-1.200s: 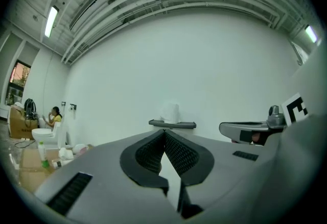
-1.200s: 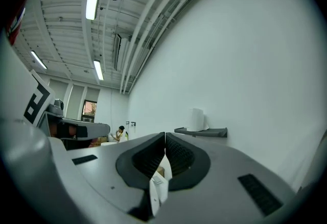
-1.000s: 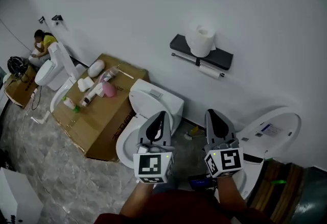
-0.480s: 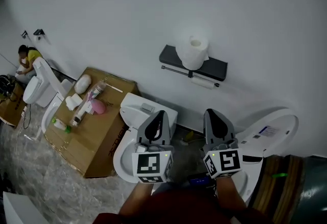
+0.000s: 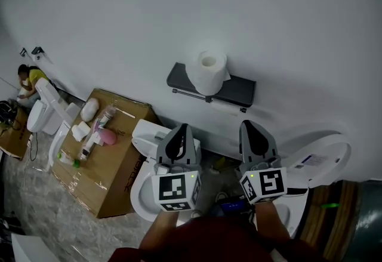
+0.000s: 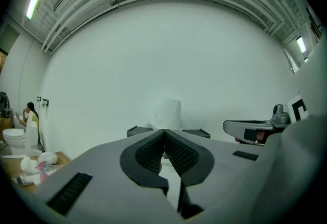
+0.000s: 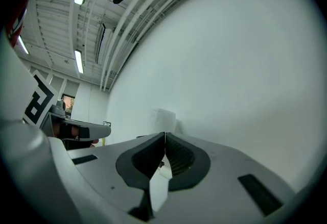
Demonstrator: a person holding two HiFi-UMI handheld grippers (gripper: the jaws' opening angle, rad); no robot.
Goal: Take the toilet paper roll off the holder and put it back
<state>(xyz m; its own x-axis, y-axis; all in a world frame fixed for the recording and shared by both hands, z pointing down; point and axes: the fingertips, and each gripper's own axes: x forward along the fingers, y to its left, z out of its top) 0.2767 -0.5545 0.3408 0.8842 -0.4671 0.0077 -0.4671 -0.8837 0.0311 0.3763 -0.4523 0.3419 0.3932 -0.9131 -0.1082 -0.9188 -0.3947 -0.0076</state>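
Toilet paper is standing on end as a full white roll [image 5: 207,71] on the flat top of the dark holder [image 5: 239,91], which is fixed to the white wall [image 5: 179,4]; the hole of the core is facing up. The left gripper [image 5: 182,131] and the right gripper [image 5: 253,128] are hovering side by side below the holder, well apart from it and above a white toilet [image 5: 143,135], and both are pointing toward the roll. In the left gripper view the ribbed pads [image 6: 148,151] are meeting at their tips with nothing between them, and the right gripper view is showing the same, so both tools are closed and carrying nothing.

The roll is likely going to feel light and soft: the wound paper gives under pressure, the outer sheets can slide or tear, and only the cardboard core is stiff. Either gripper would need to open wide first. A sensible hold is looking like a gentle squeeze across the roll's round sides at mid-height, or one jaw down the core and the other outside, lifting straight up so the roll is not tipping off the holder.
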